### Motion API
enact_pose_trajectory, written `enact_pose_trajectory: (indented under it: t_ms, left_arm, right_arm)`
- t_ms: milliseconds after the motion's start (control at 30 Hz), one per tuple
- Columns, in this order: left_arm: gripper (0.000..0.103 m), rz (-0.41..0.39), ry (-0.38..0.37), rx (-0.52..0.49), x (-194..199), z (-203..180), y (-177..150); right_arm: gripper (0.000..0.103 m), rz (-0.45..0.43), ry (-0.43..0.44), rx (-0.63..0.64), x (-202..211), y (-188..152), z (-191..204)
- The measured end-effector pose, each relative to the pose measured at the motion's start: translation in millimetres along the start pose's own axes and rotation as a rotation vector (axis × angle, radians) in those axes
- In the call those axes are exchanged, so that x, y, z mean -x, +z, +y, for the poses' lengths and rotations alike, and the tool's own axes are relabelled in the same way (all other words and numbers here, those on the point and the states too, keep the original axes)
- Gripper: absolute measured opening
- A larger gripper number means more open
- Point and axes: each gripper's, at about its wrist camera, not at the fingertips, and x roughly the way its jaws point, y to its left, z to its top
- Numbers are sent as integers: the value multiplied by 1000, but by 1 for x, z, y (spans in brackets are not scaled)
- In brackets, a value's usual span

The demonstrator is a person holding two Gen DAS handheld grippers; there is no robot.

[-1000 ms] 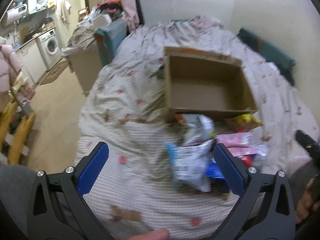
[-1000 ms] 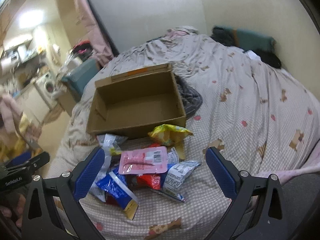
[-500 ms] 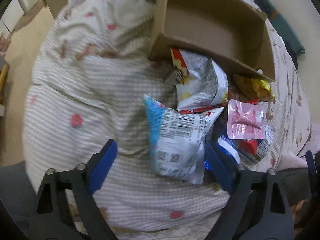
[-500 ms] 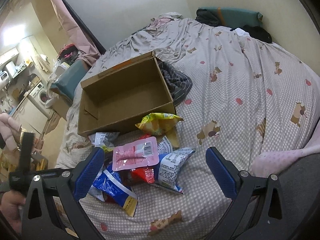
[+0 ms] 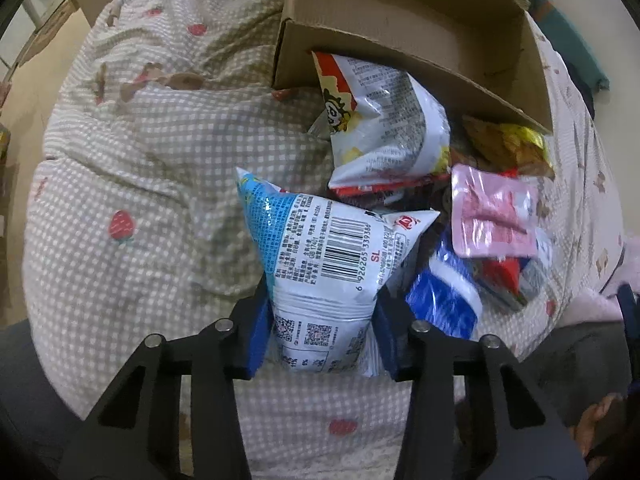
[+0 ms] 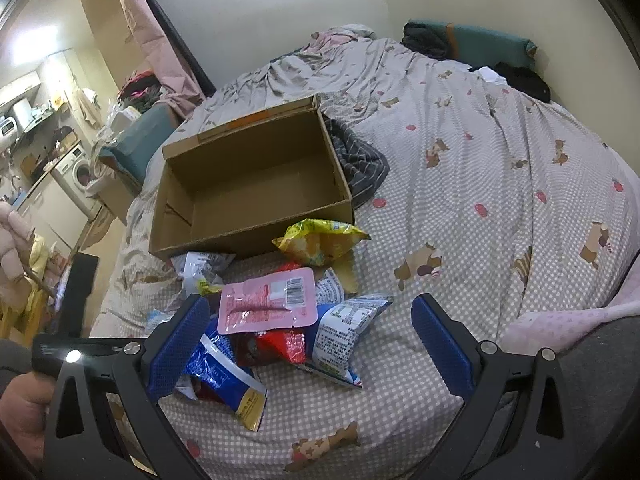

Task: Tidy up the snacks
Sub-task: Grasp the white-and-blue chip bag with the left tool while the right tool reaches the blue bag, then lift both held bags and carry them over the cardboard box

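Careful: your left tool [image 5: 322,330] is closing around the puffy blue-and-white foil snack bag [image 5: 320,264] lying on the bed [image 5: 132,168] near the brown cardboard box [image 6: 256,184]. Squeeze too hard and it could burst or slip. Your right tool [image 6: 310,346] hangs wide, empty.

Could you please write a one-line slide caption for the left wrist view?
Left gripper closing around a blue-and-white barcoded snack bag on the checked bedspread, before an open cardboard box.
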Motion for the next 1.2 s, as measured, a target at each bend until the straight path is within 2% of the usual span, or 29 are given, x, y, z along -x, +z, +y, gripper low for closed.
enact_pose_trajectory:
  t_ms: [100,233,333,367,467,633,700,833,867,967,1200]
  left_arm:
    - [40,-16,21,-15,16,2,-7]
    - [40,-70,79,-33,27,2,-13]
    - [40,-74,75,-14,31,10,-12]
    - [40,-79,76,-8,31,13,-13]
    - [40,-84,75,-3,31,18,-12]
    - [40,-96,71,9,26,17,-10]
    - [40,-108,79,16,28,19,-9]
    - [40,-129,81,30,31,23,-8]
    - [40,-134,81,35,32,23,-8]
    - [40,-158,83,47,35,25,-9]
    - [39,-232,128,59,47,29,-10]
  right_arm:
    - [103,116,64,-20,-18,-2,0]
    - [103,395,190,-58,-65,-18,11]
    - [101,491,190,36,-87,-36,35]
    - [96,510,174,96,-94,-42,47]
    - [86,536,172,193,-106,-51,72]
    - [82,526,130,286,-121,-57,95]
    - [80,530,131,284,-126,-59,98]
    - [44,552,114,295,-133,-60,93]
    - [41,548,117,291,-130,-60,92]
    - [35,533,174,257,-122,-57,90]
    - [33,479,351,170,-80,-40,81]
